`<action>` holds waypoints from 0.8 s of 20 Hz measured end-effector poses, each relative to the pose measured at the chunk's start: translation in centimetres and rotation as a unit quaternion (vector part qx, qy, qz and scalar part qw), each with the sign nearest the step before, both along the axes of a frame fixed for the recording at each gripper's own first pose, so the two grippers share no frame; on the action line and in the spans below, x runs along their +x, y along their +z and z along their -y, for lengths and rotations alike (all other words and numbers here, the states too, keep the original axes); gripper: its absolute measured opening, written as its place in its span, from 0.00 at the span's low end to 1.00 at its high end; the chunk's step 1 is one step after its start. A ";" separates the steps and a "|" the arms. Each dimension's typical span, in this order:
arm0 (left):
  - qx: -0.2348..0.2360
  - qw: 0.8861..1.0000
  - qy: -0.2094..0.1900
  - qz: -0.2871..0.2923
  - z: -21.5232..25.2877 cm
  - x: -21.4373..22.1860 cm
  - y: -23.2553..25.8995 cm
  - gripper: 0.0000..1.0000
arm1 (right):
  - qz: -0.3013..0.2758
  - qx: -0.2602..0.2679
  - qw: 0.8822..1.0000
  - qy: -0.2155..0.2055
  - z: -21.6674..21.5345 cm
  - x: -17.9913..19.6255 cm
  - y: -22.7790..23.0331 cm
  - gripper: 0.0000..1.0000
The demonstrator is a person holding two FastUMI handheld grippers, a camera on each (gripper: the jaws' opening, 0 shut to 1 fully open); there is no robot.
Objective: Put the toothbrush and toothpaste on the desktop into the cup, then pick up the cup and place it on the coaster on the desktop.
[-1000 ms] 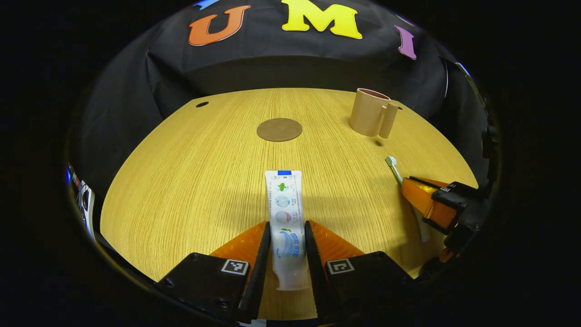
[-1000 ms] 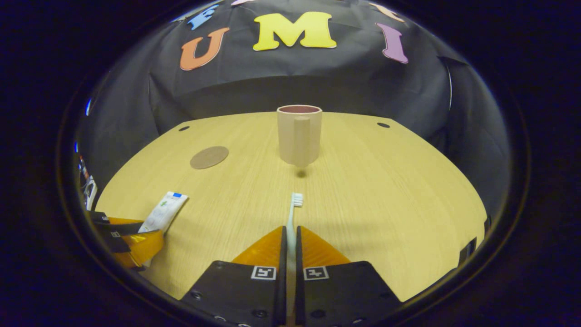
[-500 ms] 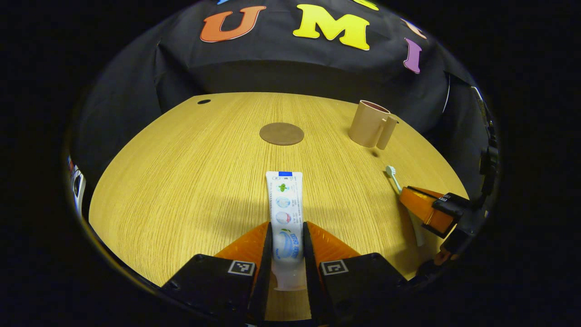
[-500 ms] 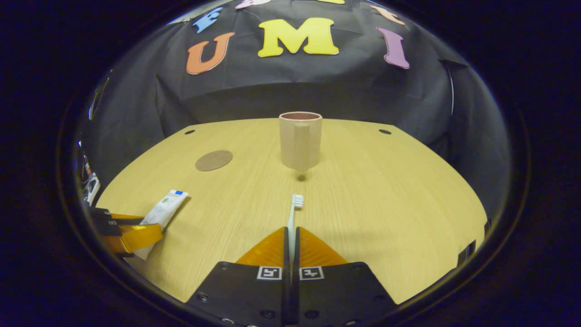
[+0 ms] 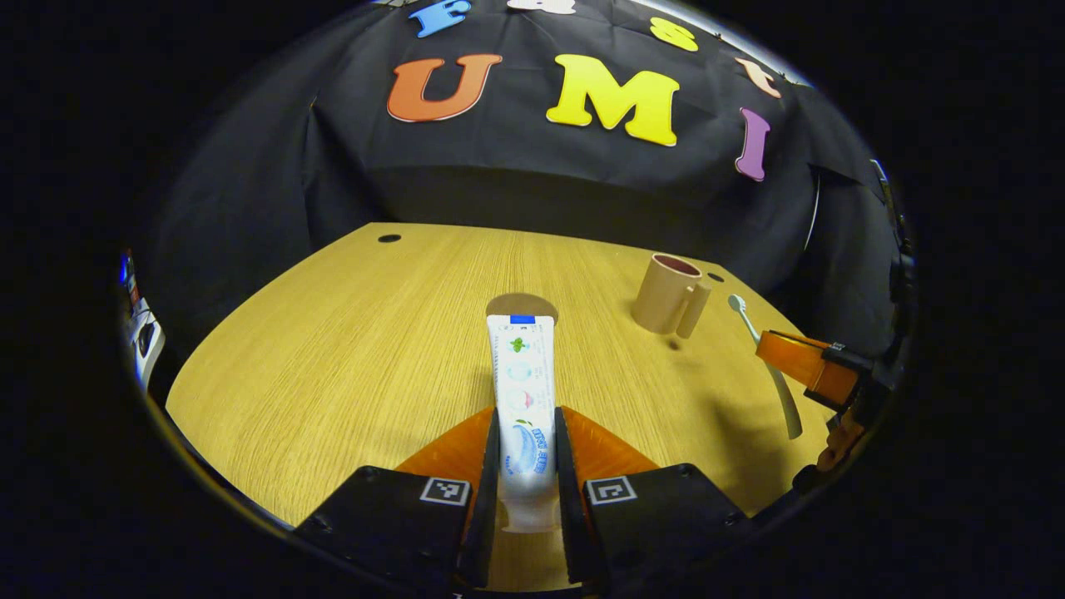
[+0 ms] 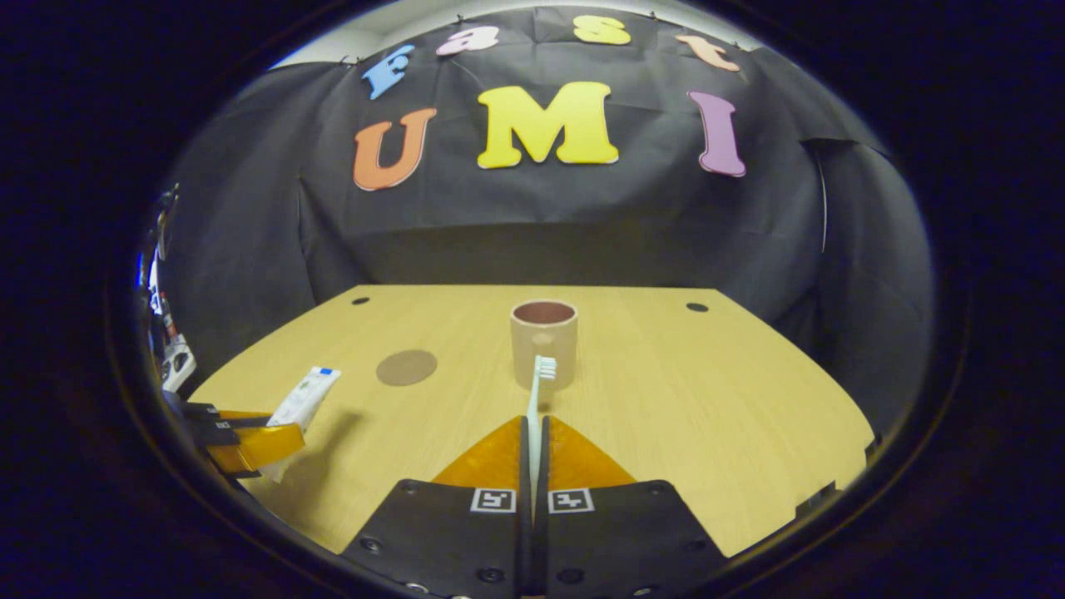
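You've lifted both off the surface (image 6: 666, 399) since 1 s ago: left gripper (image 5: 526, 437) jaws clamp toothpaste (image 5: 522, 374), right gripper (image 6: 533, 433) jaws clamp toothbrush (image 6: 537, 391), w/ cup (image 6: 544, 343) straight ahead, coaster (image 6: 406, 367) far left.

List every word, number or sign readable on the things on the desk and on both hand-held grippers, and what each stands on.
Toothpaste tube: printed words and small pictures, too blurred to read.
Left hand-held gripper: square black-and-white code markers, no words.
Right hand-held gripper: the same kind of markers, no words.
Cup, coaster, toothbrush: no text to be seen.
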State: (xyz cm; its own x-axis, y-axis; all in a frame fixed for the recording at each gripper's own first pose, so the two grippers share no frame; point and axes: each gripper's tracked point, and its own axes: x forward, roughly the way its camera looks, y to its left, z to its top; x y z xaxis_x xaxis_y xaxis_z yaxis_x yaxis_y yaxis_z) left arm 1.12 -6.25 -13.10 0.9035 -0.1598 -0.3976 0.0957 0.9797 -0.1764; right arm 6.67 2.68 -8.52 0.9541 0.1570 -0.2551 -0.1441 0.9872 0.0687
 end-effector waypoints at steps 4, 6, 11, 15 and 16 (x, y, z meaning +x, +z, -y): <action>-0.004 0.999 -0.013 0.041 0.4 1.9 2.2 0.36 | 0.102 -0.003 0.995 0.004 0.3 3.7 6.7 0.00; -0.006 0.998 -0.019 0.054 1.0 3.1 3.0 0.37 | 0.139 -0.002 0.990 0.011 0.5 6.1 8.9 0.00; -0.020 0.997 -0.029 0.073 3.0 7.0 4.0 0.37 | 0.183 0.030 0.980 0.078 -0.2 12.6 11.8 0.00; -0.038 0.994 -0.045 0.090 5.7 10.4 4.2 0.36 | 0.164 0.081 0.978 0.101 0.1 17.7 11.4 0.00; -0.050 0.993 -0.052 0.092 6.7 11.1 4.0 0.37 | 0.157 0.087 0.979 0.102 0.0 18.7 11.0 0.00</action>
State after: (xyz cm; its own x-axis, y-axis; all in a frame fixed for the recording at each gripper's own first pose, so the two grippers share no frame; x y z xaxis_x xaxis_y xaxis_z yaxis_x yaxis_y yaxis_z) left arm 12.26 -12.97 -9.11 0.9358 -0.2867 -0.2053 0.2354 0.9414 -0.2418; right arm 25.39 2.70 2.45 0.9257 0.3667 0.0925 -0.3772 0.9132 0.1540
